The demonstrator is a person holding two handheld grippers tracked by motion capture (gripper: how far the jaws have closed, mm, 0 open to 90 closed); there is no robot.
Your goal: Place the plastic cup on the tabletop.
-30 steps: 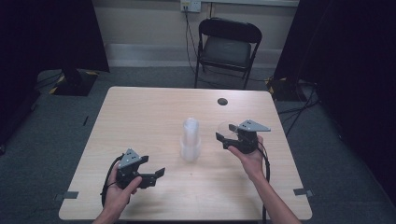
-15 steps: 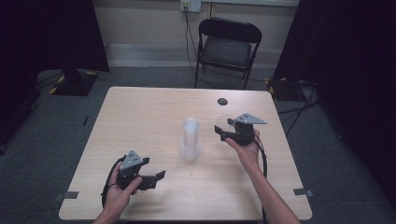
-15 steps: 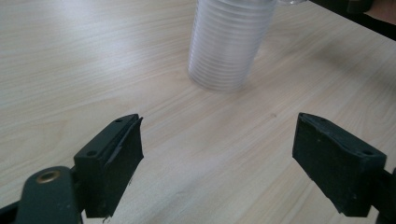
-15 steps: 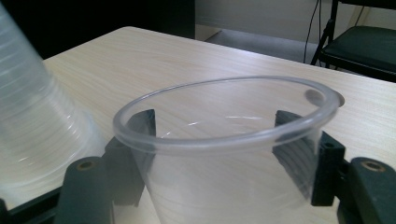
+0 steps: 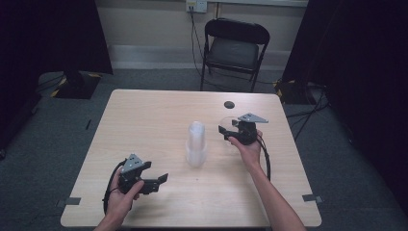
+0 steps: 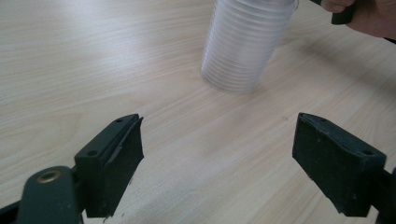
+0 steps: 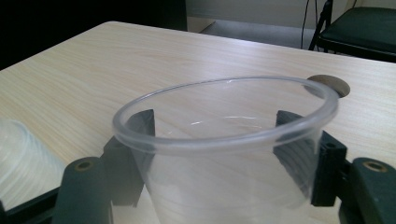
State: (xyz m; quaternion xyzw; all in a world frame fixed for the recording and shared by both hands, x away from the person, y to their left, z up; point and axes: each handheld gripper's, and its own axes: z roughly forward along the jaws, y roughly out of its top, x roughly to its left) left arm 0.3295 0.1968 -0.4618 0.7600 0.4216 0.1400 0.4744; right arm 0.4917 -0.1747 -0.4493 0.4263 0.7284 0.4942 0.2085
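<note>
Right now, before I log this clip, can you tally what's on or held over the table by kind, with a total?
Stack of clear ribbed plastic cups, standing upside down mid-table: 1
Single clear plastic cup, gripped by the right gripper: 1
Black two-jaw grippers, the right one and the empty, open left gripper: 2
Dark round disc near the table's far edge: 1
Total: 5

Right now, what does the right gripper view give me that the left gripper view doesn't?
The right gripper view alone shows a single clear cup sitting upright between the right gripper fingers, plus the dark round grommet in the tabletop and a folding chair beyond. The left gripper view alone shows the left gripper open and holding nothing, and the person's other hand at the top right. Both show the stack of clear cups and the wooden table.
</note>
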